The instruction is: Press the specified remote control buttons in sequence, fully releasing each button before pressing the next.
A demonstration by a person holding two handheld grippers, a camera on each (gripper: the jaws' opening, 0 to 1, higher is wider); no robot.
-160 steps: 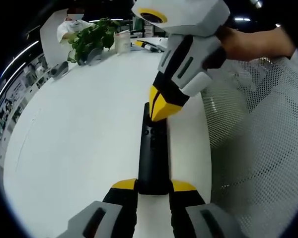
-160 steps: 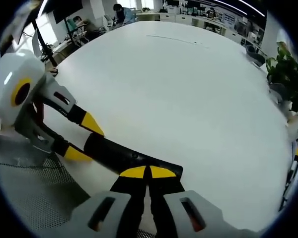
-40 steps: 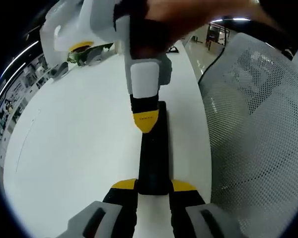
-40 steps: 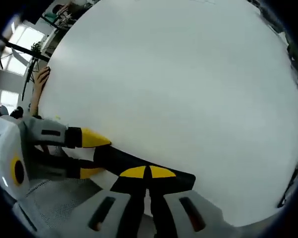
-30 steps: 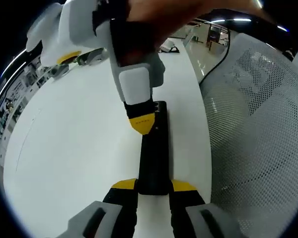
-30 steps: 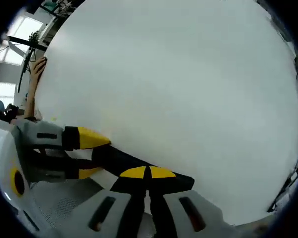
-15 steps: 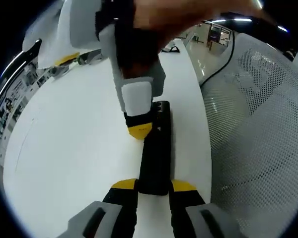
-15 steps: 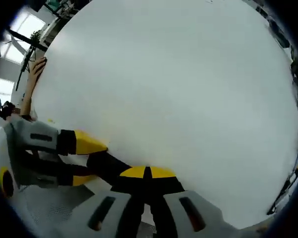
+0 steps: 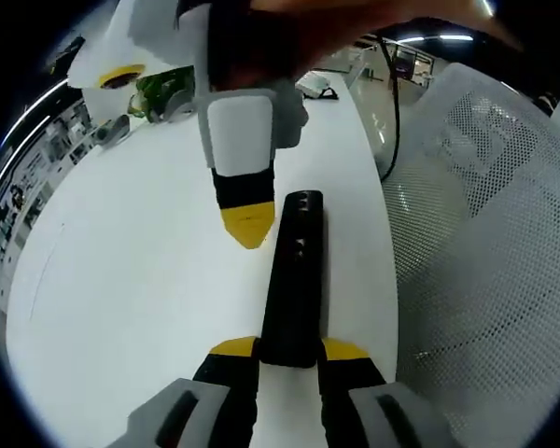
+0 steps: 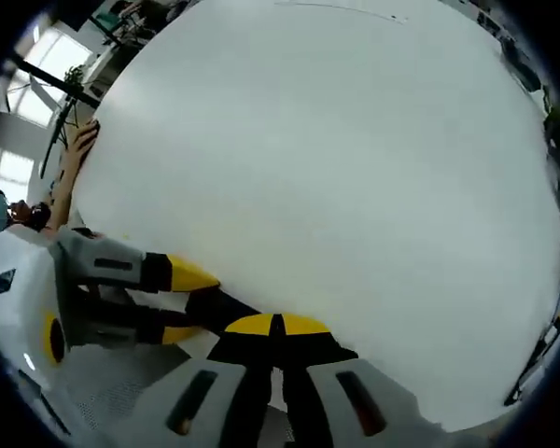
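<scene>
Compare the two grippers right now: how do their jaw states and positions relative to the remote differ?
The left gripper is shut on the black remote, clamping its near end; the right gripper has its jaws closed together on nothing. The left one lies low along the white table; the right one points down beside the remote. Both have yellow tips.

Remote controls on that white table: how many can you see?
1. A single black remote control lies along the white table near its edge, its near end clamped by the left gripper. The right gripper hovers beside its far end. Others could be hidden.
</scene>
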